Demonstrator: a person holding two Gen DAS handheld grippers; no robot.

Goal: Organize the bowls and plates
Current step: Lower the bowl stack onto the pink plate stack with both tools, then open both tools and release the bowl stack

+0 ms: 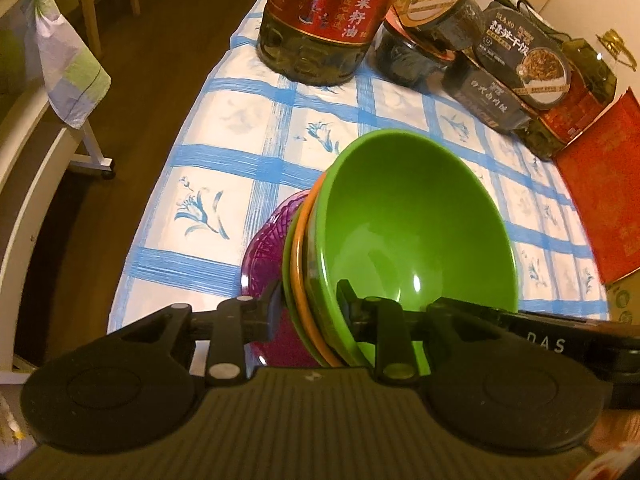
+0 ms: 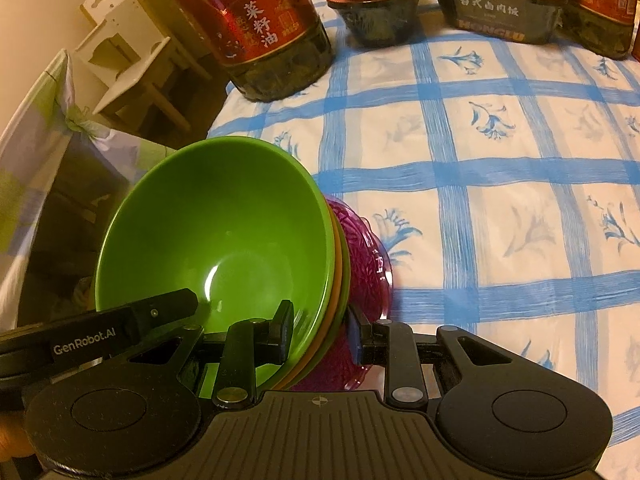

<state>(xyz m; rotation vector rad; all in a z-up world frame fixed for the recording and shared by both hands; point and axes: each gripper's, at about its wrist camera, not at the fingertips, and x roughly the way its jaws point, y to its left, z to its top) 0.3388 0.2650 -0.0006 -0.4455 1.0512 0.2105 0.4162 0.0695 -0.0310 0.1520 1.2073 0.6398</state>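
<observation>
A nested stack is tilted on its side above the tablecloth: a green bowl (image 1: 412, 220) on the inside, an orange bowl rim (image 1: 298, 256), another green rim, and a purple glass plate (image 1: 266, 248) outermost. My left gripper (image 1: 308, 300) is shut across the stack's rims, one finger inside the green bowl, the other behind the purple plate. My right gripper (image 2: 320, 330) is shut on the same stack from the opposite side, around the green bowl (image 2: 216, 232) and purple plate (image 2: 366, 252). Each gripper shows at the edge of the other's view.
The table has a blue-checked white cloth (image 1: 224, 160). A large oil bottle (image 1: 320, 20) with a red label, dark instant-meal tubs (image 1: 516, 64) and a red box (image 1: 604, 188) stand along its far side. A chair with a checked cloth (image 2: 44, 120) stands off the left edge.
</observation>
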